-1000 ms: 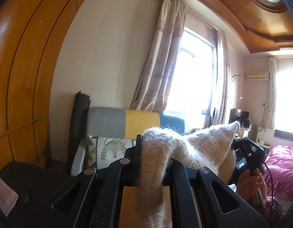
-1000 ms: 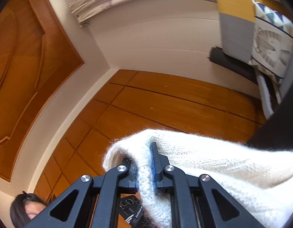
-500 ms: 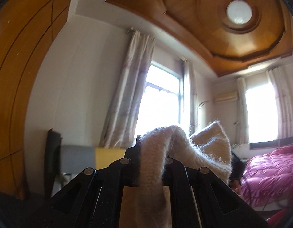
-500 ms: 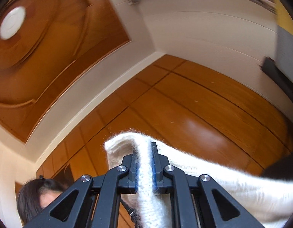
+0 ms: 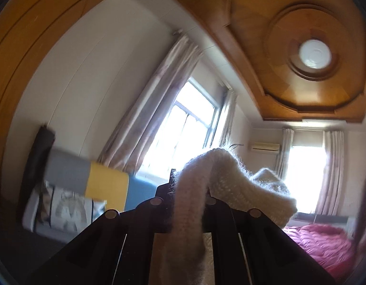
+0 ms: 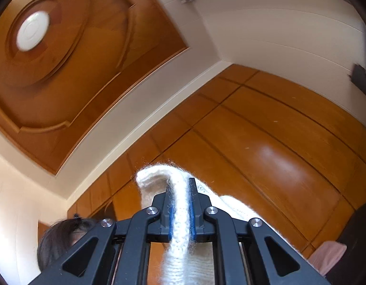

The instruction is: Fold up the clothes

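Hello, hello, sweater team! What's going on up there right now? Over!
Left hand-held gripper shut on fuzzy white sweater. Right hand-held gripper shut on it too. Sweater held up high, draped between both. Nothing seen in the way.

Open air ahead; wooden wardrobe (image 6: 266,147) beyond right tool (image 6: 181,190).

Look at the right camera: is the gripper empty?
No, the right gripper is shut on the fluffy white sweater, whose knit runs up between its blue pads.

No readable text, label or number anywhere.
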